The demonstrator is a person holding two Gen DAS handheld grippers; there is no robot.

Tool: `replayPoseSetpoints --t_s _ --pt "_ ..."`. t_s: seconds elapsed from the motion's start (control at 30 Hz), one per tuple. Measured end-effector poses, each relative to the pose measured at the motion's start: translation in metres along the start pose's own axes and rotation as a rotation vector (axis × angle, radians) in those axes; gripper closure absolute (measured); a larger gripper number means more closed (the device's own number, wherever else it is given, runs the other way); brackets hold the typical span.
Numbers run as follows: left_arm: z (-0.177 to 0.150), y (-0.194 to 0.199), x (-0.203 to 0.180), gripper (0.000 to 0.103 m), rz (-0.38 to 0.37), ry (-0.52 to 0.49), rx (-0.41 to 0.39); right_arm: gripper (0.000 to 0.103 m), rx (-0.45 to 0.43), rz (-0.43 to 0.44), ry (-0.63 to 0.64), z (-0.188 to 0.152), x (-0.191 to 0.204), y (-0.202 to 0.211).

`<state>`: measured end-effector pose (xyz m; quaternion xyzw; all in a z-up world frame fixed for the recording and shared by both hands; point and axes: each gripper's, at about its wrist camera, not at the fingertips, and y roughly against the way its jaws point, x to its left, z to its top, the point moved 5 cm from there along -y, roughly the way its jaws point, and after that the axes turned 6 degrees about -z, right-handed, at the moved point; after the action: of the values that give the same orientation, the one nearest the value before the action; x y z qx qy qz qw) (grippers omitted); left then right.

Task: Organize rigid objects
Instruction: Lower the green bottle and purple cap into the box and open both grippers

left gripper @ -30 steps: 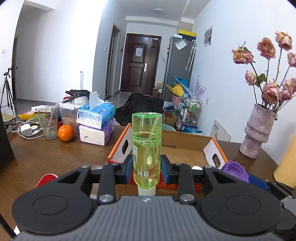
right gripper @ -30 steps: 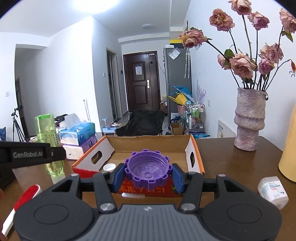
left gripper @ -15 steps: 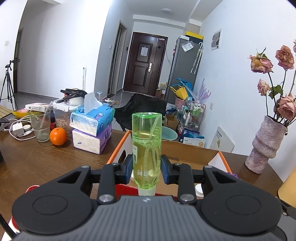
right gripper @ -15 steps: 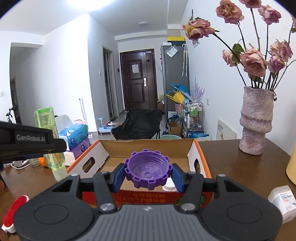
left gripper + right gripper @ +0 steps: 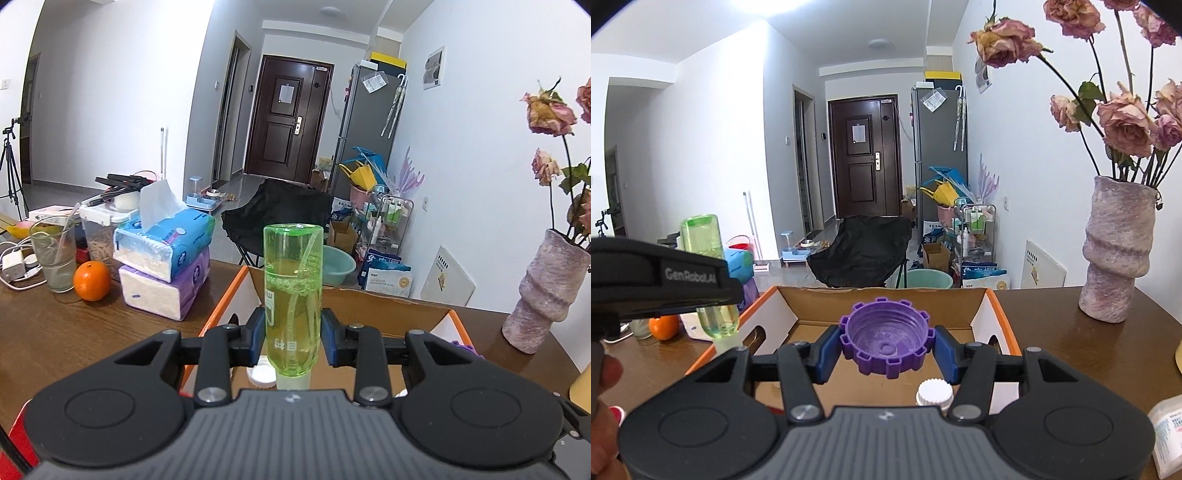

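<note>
My left claw (image 5: 293,338) grips an upside-down green bottle (image 5: 293,295) above the open cardboard box (image 5: 384,306) on the bench (image 5: 74,332).

A lived-in home, seen from its wooden dining table (image 5: 55,332): tissue packs (image 5: 162,240) and an orange (image 5: 92,280) sit on it, with a vase of dried roses (image 5: 1115,254) (rather wilted). Beyond are a dark entrance door (image 5: 286,118), a grey refrigerator (image 5: 365,129) and a folding chair (image 5: 864,254).
</note>
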<state>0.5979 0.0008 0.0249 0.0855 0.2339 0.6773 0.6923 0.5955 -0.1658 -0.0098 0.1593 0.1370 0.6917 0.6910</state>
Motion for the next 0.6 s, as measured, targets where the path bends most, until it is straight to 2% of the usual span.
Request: replayPoseSetpoints --t_s 0.6 --pt "0.001 -0.071 -0.004 0.071 0.028 -0.062 0.069 0.050 0.098 -0.051 -0.043 -0.002 -0.013 -0.065"
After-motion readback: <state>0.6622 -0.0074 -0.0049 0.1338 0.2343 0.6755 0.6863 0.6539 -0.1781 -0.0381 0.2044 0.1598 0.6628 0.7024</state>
